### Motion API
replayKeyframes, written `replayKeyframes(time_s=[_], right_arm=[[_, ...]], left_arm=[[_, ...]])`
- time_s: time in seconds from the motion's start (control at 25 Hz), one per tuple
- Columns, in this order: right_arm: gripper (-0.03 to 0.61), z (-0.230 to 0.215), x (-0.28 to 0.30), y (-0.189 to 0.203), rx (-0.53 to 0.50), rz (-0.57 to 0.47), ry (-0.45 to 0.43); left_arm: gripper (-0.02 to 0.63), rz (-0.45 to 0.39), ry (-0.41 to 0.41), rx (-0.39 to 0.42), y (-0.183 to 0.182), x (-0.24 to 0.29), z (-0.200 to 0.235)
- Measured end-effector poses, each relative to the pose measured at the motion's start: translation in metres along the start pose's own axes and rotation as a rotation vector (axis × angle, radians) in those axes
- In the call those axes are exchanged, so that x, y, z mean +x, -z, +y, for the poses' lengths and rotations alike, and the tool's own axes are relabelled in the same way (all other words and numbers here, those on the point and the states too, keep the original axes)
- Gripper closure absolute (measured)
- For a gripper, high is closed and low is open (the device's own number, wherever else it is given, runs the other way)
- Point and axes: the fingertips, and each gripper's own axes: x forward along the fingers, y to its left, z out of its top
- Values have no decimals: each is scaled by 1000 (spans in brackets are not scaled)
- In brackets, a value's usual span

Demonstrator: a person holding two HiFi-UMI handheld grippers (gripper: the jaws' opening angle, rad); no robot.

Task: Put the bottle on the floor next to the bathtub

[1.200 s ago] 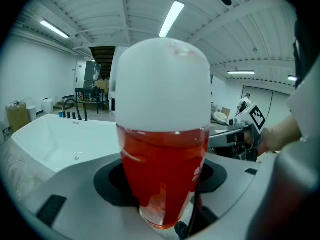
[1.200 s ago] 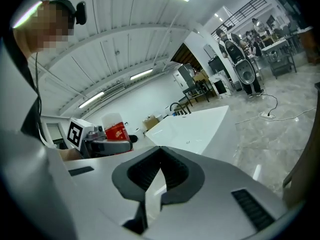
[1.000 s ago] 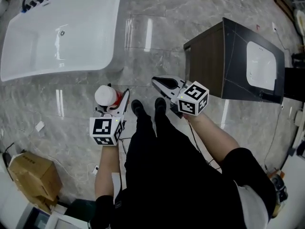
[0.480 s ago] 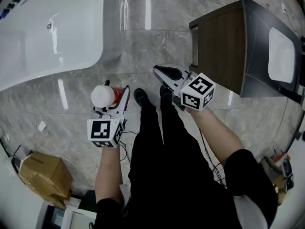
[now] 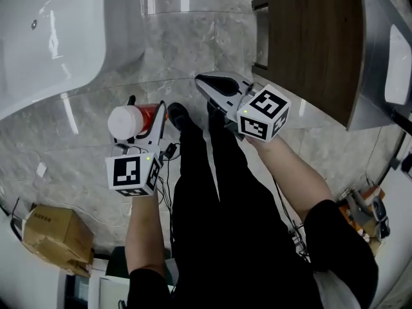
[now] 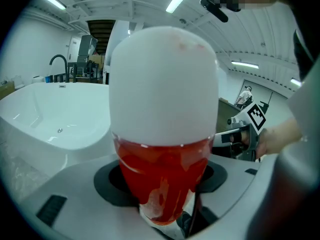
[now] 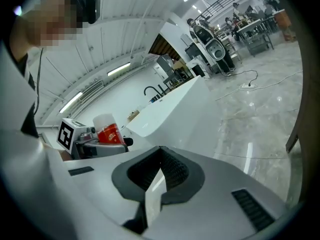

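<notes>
Head view: left gripper [image 5: 147, 108] is clamped on the bottle [image 5: 127, 121], jaws spread wide round the red body, white cap up. The bottle hangs off the floor [image 5: 183, 47], near the bathtub [image 5: 45, 50] but not at its wall. The right gripper [image 5: 209, 85] is further from the bathtub.

Left gripper view: both pads press on the bottle, bathtub behind it.

Right gripper view: jaws together, nothing in them (idle).

My read: carry step, the bottle isn't set down yet. Next: lower it to bare floor just beside the bathtub, base flat, then release.
</notes>
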Motion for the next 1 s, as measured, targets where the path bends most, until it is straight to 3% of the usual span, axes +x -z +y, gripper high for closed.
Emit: replayKeyframes(time_s=[0.16, 0.6, 1.0], right_arm=[[551, -4, 12, 8, 2, 15, -18], [551, -51, 36, 50, -28, 27, -24], [551, -108, 69, 84, -60, 58, -42]], left_arm=[[322, 13, -5, -22, 20, 18, 9], [322, 3, -13, 21, 66, 80, 36], [322, 25, 60, 111, 103, 153, 35]])
